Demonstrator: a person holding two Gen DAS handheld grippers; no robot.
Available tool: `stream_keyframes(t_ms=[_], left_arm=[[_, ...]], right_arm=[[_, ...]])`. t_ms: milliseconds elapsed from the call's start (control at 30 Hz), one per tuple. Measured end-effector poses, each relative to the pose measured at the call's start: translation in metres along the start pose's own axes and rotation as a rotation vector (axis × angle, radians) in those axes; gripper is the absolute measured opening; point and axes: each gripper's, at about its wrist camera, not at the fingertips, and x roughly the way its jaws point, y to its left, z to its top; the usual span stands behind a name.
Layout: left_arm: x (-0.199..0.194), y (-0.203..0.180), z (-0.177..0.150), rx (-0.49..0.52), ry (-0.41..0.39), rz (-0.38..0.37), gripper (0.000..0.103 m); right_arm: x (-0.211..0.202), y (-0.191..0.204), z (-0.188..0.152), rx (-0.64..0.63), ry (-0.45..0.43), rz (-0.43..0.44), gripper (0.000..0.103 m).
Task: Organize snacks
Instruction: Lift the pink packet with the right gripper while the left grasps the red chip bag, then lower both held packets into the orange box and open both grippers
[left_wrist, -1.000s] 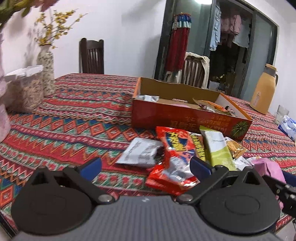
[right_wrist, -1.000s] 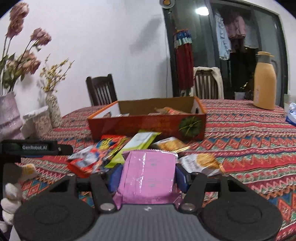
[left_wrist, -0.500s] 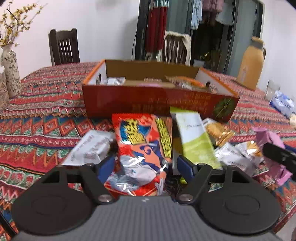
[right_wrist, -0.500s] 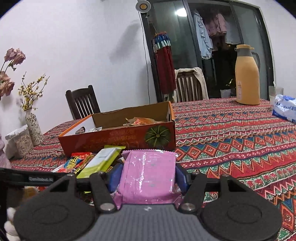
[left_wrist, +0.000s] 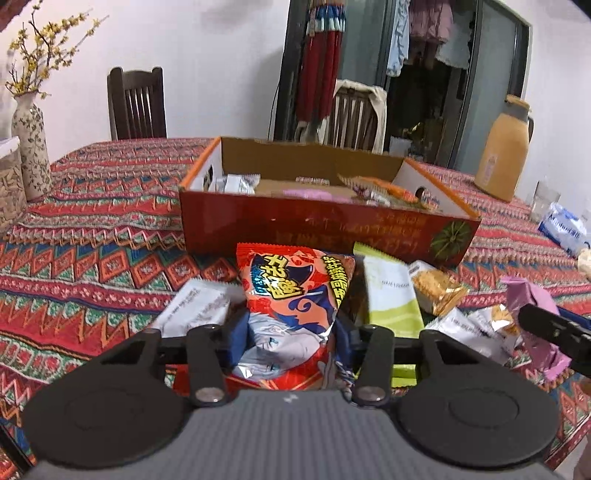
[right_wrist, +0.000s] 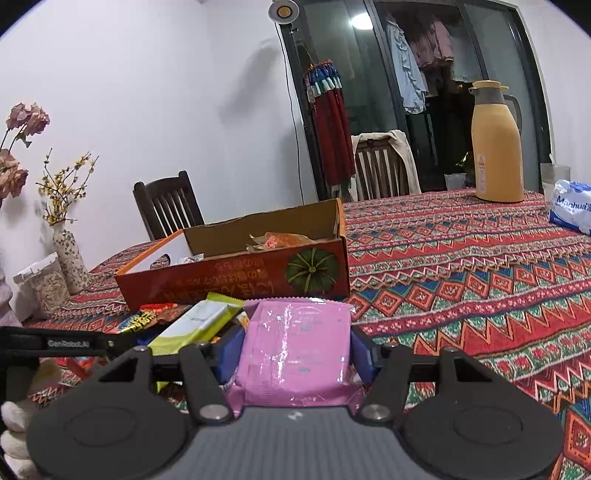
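- Crinkled red foil fills the left gripper (left_wrist: 290, 343): its blue fingers (left_wrist: 238, 341) are drawn in on both sides of a red snack packet (left_wrist: 291, 295) printed with cartoon artwork, the packet's lower end pinched, its top standing toward the box.
- Pink glossy film sits in the right gripper (right_wrist: 295, 354), whose jaws press the two long edges of a flat pink packet (right_wrist: 295, 347), carried clear of the patterned tablecloth (right_wrist: 480, 288).
- An open orange cardboard box (left_wrist: 332, 229) stands just beyond the loose pile; several wrapped snacks already lie inside it, among them an orange-wrapped one and a pale pink one.
- Loose on the cloth near the box's front wall: a lime-green packet (left_wrist: 391, 291), a white packet (left_wrist: 199, 306) and a golden cracker packet (left_wrist: 436, 288).
- Both held packets look light, soft and slick; the red one appears puffed with air, so a hard squeeze could crush what is inside or let the foil slide out.
- A grip across the flat side edges or on the crimped end seal seems safest, as both grippers now have it.
- The likely next step is carrying each packet over the box wall and releasing it inside; much of the pile is not yet sorted.
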Motion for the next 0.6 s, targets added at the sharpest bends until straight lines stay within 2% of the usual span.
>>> stream_keyframes(t_ms=[333,600], left_arm=[[-0.028,-0.002,0.031,0.0,-0.13,0.009,0.047],[-0.013,-0.007,0.075,-0.013,-0.179,0.03,0.047]], right_arm=[[0.007,0.007,0.021,-0.034,-0.039,0.005,0.06],[0.025,0.014,0.063,-0.082,-0.086,0.009,0.06]])
